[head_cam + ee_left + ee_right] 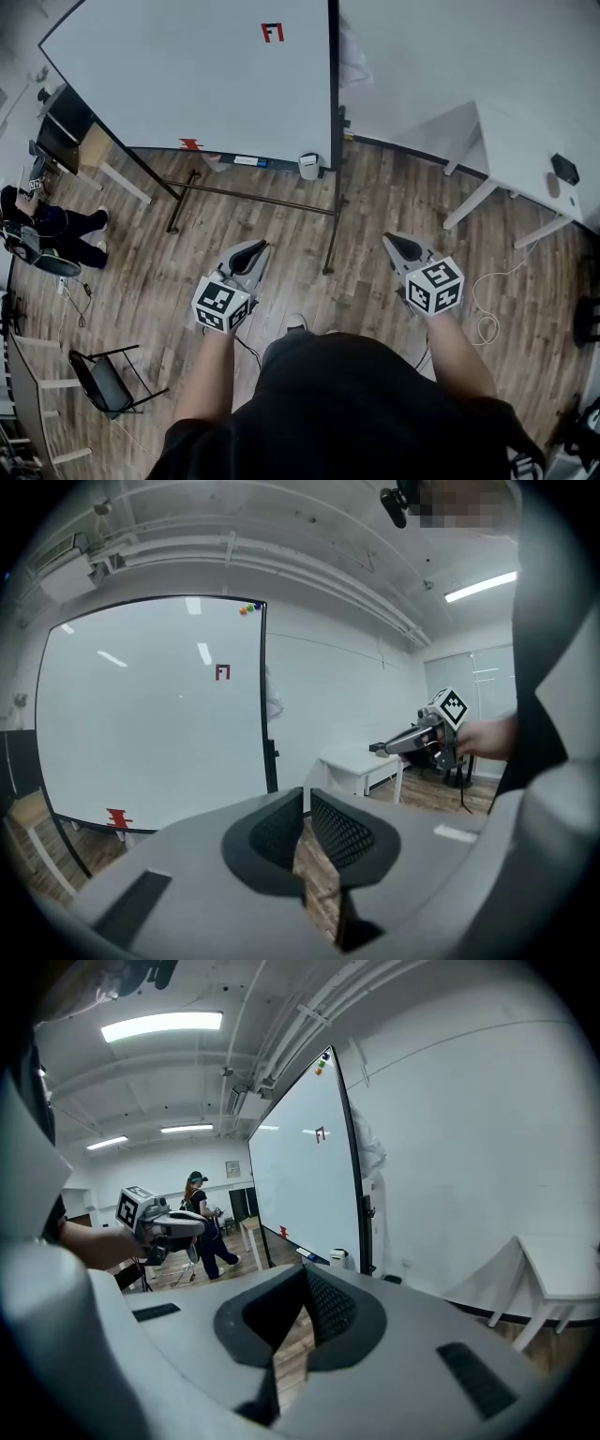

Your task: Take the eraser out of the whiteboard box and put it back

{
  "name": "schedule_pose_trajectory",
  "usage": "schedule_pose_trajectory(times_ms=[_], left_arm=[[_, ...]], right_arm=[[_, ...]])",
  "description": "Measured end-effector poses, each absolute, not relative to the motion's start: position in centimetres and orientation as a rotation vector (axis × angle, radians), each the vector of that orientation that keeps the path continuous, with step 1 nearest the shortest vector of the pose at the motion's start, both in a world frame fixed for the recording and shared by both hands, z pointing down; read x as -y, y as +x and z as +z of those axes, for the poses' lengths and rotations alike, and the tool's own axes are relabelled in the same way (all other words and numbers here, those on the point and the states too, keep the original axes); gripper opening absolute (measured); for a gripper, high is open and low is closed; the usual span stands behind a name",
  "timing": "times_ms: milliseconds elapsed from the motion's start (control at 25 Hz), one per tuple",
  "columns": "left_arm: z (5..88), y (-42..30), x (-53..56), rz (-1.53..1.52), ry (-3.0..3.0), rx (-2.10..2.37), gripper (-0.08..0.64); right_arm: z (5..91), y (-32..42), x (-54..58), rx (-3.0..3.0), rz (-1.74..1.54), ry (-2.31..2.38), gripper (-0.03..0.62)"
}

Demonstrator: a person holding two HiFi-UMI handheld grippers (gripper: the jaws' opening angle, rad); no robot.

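Observation:
A big whiteboard on a black stand fills the far side of the head view. A small white box hangs at the right end of its bottom ledge, also seen as the box in the right gripper view. A white and blue thing lies on the ledge; I cannot tell if it is the eraser. My left gripper and right gripper hang over the wooden floor, well short of the board. Both are shut with nothing between the jaws. Each shows in the other's view: right gripper, left gripper.
The stand's black legs and crossbar reach toward me. A white table with a black thing stands at right, a cable on the floor near it. A folding chair and a seated person are at left.

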State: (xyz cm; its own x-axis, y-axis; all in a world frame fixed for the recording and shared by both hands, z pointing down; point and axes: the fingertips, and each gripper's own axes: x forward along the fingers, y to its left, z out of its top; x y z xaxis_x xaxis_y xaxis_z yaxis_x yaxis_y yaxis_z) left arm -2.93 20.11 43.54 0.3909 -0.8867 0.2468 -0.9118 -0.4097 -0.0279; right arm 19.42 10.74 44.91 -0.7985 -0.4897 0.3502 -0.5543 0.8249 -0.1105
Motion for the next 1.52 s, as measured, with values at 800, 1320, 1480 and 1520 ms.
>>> schedule_pose_trajectory(times_ms=[800,1320,1480,1520], left_arm=[[44.7,-3.9,-16.7,0.364,2.527,1.614,0.037],[46.2,-6.2,-12.4,0.398,2.540,1.540,0.037],[46.6,-7.3,-10.7,0.411,2.544,1.514,0.037],[46.7,-7.5,-10.3,0.411,2.546,1.506,0.037]], right_arm=[[46.4,18.1,-8.3,2.670,0.323,0.783,-0.006],[48.0,15.2,-4.6,2.628,0.353,0.805,-0.006],[48.2,13.6,-3.3,2.621,0.361,0.808,-0.006],[48.2,13.3,-3.0,2.618,0.361,0.810,-0.006]])
